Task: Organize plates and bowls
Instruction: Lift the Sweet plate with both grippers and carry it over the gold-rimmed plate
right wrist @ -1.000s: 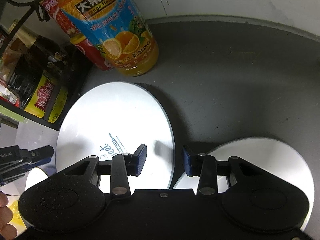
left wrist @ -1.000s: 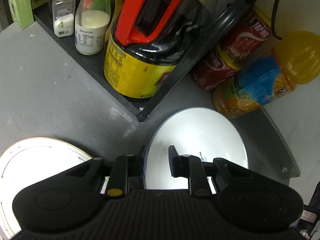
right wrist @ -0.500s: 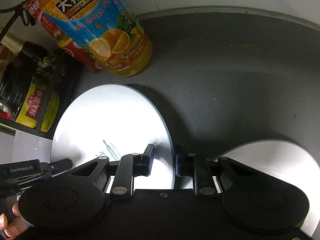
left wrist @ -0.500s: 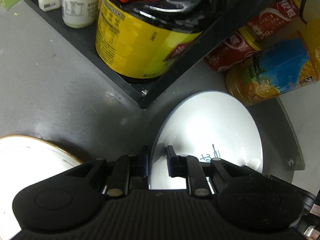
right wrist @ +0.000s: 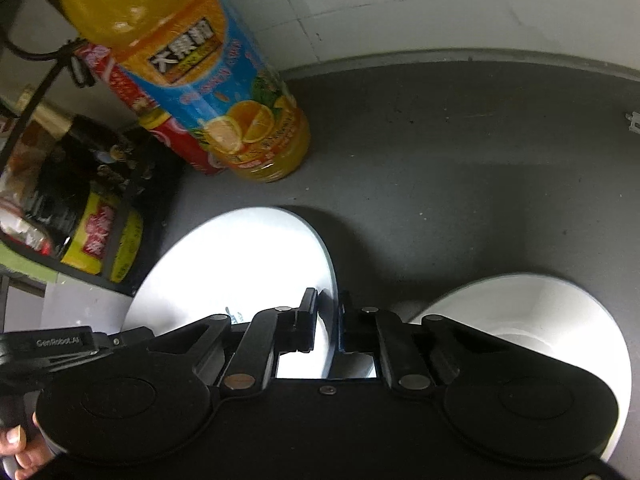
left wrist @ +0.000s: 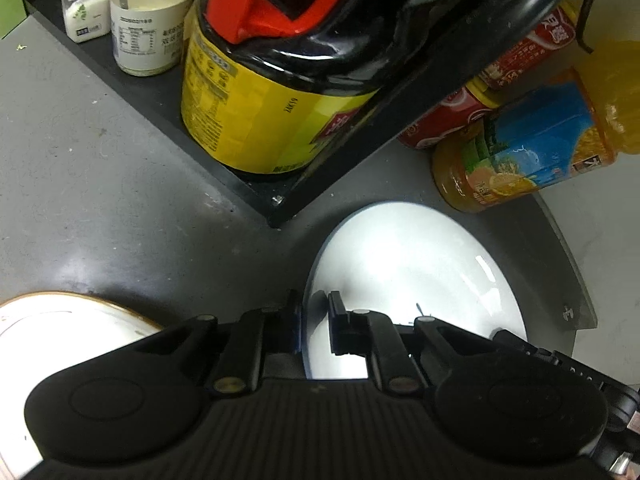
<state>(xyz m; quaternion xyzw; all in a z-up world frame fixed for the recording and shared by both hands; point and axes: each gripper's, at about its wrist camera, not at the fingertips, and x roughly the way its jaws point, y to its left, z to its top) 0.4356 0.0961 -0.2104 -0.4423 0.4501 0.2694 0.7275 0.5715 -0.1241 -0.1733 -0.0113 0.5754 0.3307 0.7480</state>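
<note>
Both claws, left gripper (left wrist: 313, 322) and right gripper (right wrist: 328, 326), seemingly pinch the white plate (left wrist: 408, 264) beside the orange bottle (left wrist: 520, 156); uneven pulling could slip it.

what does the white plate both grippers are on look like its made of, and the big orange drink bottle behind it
White plate: probably glazed ceramic or opal glass. It is glossy, with bright glare, a thin hard rim and a small printed mark. The left gripper and right gripper have their jaws on opposite edges.

Orange drink bottle: clear plastic, as it looks, since the juice shows through, with a shiny printed film label.
</note>
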